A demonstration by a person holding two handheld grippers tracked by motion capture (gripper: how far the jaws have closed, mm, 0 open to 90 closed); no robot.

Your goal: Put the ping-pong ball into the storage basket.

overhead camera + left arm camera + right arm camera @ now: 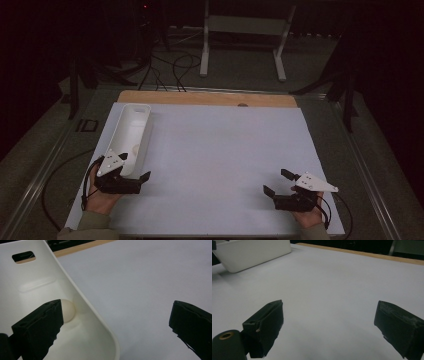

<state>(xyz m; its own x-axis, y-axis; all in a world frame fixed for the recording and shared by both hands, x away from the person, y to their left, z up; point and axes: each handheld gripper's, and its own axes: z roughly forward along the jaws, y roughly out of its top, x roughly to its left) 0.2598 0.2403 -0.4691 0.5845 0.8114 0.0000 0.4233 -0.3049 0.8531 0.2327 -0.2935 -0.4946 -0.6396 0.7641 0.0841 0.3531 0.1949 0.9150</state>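
Both your hands rest low at the near edge of the white table (220, 165), each gripper spread wide and holding nothing.

Your left gripper (131, 179) straddles the near wall of the long white tray (131, 131): one jaw inside, one outside. A pale ball (68, 310) lies in the tray, half hidden behind the inner jaw. Your right gripper (277, 184) sits well apart over bare surface.

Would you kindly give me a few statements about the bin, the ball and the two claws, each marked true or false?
1. A pale ball lies inside the white bin. True.
2. The left claw is shut on the ball. False: its jaws stand wide apart, one over the bin, one over the table.
3. The right claw is open above the bare white table. True.
4. The bin sits at the table's right side. False: it sits at the left, by the left claw.
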